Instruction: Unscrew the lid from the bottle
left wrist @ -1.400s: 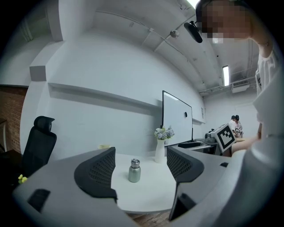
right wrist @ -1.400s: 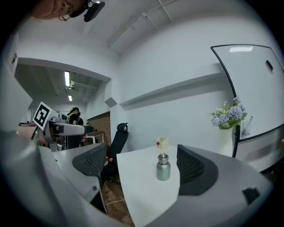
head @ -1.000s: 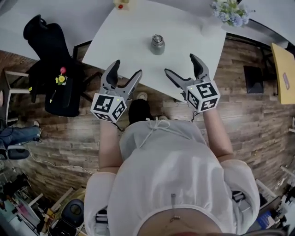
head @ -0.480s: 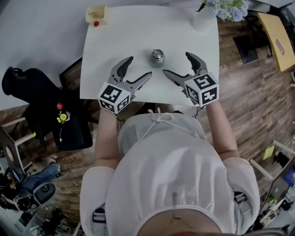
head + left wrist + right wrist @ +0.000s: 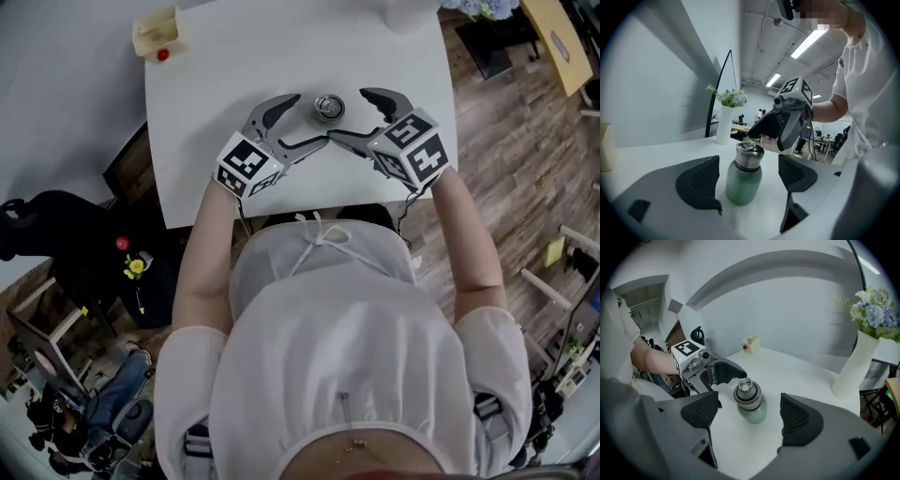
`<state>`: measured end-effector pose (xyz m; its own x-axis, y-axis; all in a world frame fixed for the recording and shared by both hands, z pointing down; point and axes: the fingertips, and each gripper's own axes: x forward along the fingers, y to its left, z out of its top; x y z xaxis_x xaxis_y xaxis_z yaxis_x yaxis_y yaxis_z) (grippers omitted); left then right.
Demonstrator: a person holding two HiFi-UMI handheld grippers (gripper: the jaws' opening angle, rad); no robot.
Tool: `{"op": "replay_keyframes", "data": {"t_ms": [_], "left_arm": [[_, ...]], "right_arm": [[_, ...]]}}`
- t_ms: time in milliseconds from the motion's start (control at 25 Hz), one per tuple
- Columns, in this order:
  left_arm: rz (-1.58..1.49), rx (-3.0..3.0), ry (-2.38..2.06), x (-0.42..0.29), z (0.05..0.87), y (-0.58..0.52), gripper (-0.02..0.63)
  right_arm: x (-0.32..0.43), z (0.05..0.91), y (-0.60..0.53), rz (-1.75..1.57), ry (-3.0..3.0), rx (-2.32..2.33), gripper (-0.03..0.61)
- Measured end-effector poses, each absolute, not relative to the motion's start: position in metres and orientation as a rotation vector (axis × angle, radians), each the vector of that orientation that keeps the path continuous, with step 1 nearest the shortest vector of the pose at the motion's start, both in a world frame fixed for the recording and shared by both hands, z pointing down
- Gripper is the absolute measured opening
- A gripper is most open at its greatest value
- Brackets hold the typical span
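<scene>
The bottle [image 5: 329, 107] stands upright on the desk [image 5: 234, 56], the left gripper [image 5: 307, 120] spread wide around its green body and touching nothing, while the right gripper [image 5: 352, 114], jaws just narrowing, brackets the steel lid [image 5: 747, 393] without contact. It's rigid metal, likely fine under a firm squeeze, but smooth, probably slippery, and small enough to tip. Best bet: left clamps the body low, right takes the lid's side wall under the ring.

The bottle [image 5: 329, 106] stands on the table [image 5: 234, 66] between the left tool [image 5: 306, 120] and the right tool [image 5: 350, 114], touching neither.
</scene>
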<state>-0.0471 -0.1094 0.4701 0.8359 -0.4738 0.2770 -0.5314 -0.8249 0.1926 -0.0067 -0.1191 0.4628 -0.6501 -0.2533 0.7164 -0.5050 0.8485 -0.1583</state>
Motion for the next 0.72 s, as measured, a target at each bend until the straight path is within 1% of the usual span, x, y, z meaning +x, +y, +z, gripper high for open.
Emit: {"op": "replay_keyframes", "data": {"t_ms": [120,200,440,560,720], "left_arm": [[0.332,2.760,-0.702,-0.040,0.485,-0.117,0.385],[0.356,2.766,-0.660,-0.034,0.496,-0.119,0.385],[0.377,2.792,-0.604,-0.016,0.511,-0.125,0.383],[0.389,2.818,-0.603,-0.013,0.513,-0.128,0.382],[0.382,2.840,-0.597,-0.011,0.515,-0.128,0.359]], "right_arm": [[-0.015,0.470,-0.122,0.445,-2.248,0.509,0.408],[-0.018,0.475,-0.123,0.454,-2.214,0.492,0.382],[-0.022,0.483,-0.124,0.466,-2.166,0.486,0.277],[-0.026,0.482,-0.124,0.469,-2.158,0.472,0.241],[-0.026,0.482,-0.122,0.467,-2.151,0.458,0.239]]}}
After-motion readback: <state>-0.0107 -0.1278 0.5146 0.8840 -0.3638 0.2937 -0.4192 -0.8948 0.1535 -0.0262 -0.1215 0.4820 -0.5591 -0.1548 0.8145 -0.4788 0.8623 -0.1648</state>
